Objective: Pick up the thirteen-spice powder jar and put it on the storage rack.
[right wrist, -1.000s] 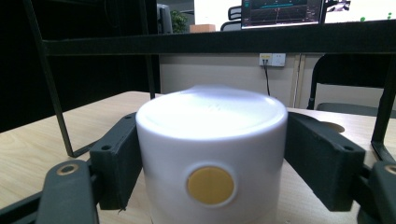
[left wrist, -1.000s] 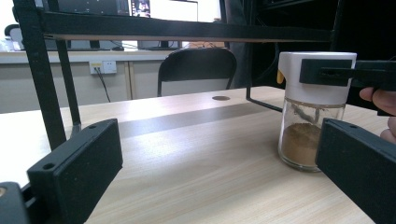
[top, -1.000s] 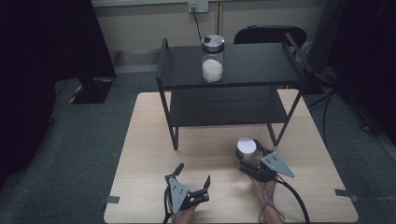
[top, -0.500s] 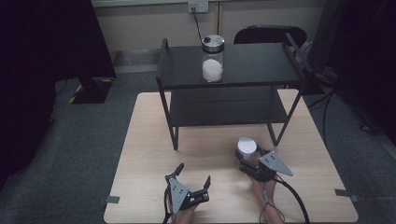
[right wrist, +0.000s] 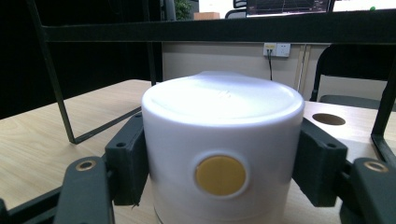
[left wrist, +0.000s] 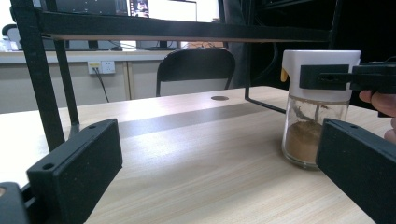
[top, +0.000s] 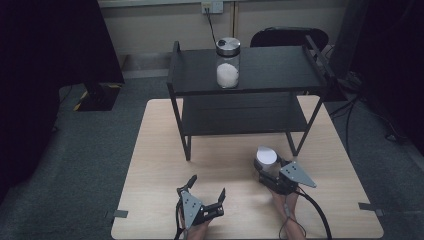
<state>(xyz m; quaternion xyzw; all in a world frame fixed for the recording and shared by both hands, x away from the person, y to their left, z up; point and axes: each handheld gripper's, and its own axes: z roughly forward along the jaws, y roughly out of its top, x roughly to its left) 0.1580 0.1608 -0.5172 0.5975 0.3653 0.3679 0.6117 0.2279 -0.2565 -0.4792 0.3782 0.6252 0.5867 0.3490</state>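
The left gripper [top: 206, 185] waits wide open over the table [top: 150, 165]. Right gripper [top: 270, 168] has just clamped the white-capped spice jar [top: 265, 159] (standing before the rack [top: 250, 90]); 1 grasp done, lifting remains.

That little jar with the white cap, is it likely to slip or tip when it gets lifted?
Probably little slipping: the right gripper is shut on the white cap, both pads flat against its sides. The jar looks like glass, so likely fragile if dropped. Its brown powder sits low, which should steady it.
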